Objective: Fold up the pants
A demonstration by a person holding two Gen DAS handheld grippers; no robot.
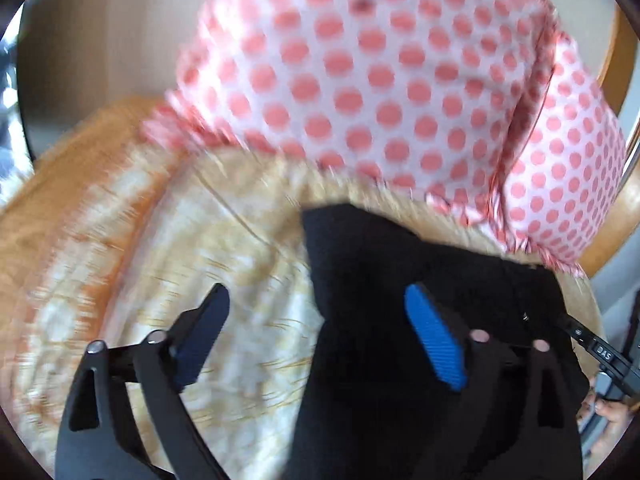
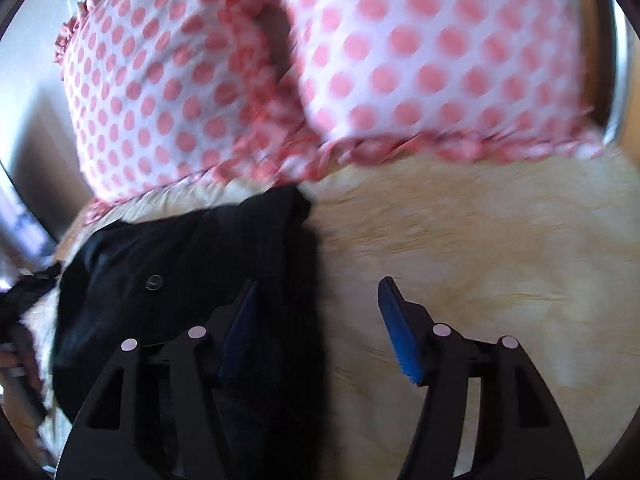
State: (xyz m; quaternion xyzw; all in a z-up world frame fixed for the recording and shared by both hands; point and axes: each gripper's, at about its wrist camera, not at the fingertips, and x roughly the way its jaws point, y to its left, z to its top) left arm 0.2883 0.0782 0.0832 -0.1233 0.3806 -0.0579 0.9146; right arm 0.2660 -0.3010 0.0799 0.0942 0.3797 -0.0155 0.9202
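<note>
1. Pants (image 1: 400, 300) — black, bunched in a heap on the pale orange-and-cream bedspread (image 1: 224, 272), just in front of two polka-dot pillows.
2. Right wrist view: same pants (image 2: 192, 264) sit low and left; a round dark button (image 2: 155, 282) shows on the fabric.
3. Left gripper (image 1: 320, 332): jaws spread wide, nothing between them. Its right blue pad hangs over the black cloth, its left finger over bare bedspread. Contact with the cloth cannot be told.
4. Right gripper (image 2: 318, 320): jaws likewise apart, holding nothing. Left finger lies over the edge of the pants, right finger over bare bedspread (image 2: 500, 240).
5. Pillows — white with pink dots and pink ruffled edging. Left wrist view shows the large pillow (image 1: 380, 72) and a second pillow (image 1: 568, 176) to its right. In the right wrist view the same pair fills the top: (image 2: 440, 52) and (image 2: 160, 92).
6. Both views are blurred; fine detail of the cloth is unreadable.
7. Wooden bed frame (image 1: 618, 216) curves along the right edge of the left wrist view.
</note>
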